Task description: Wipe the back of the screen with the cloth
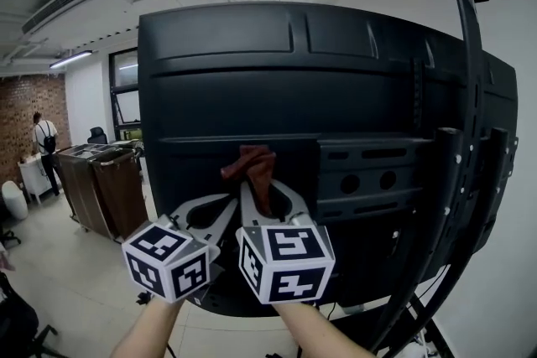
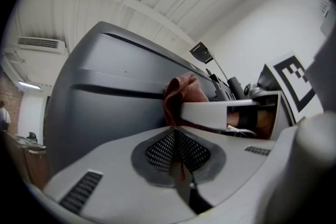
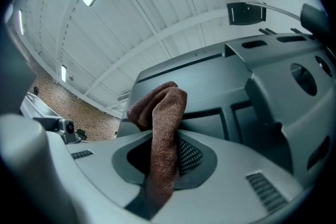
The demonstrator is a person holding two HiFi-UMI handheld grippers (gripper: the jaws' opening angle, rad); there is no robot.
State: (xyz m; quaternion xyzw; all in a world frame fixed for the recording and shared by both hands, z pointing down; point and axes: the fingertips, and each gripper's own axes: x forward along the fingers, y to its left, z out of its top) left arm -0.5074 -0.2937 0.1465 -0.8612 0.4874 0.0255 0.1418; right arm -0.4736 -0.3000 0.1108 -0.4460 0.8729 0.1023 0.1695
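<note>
At centre of the screen back (image 1: 252, 71), 9 o'clock of the mount bracket (image 1: 377, 176), right claw (image 1: 264, 190) clenches the brown cloth (image 1: 250, 165), seemingly on the panel. Left claw (image 1: 228, 201) is closed on nothing, 8 o'clock of cloth. Wiping looks barely begun, with most of the panel left.

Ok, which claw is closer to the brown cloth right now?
Right. The right claw is clamped on the cloth; the left claw sits shut just beside it, on its left.
</note>
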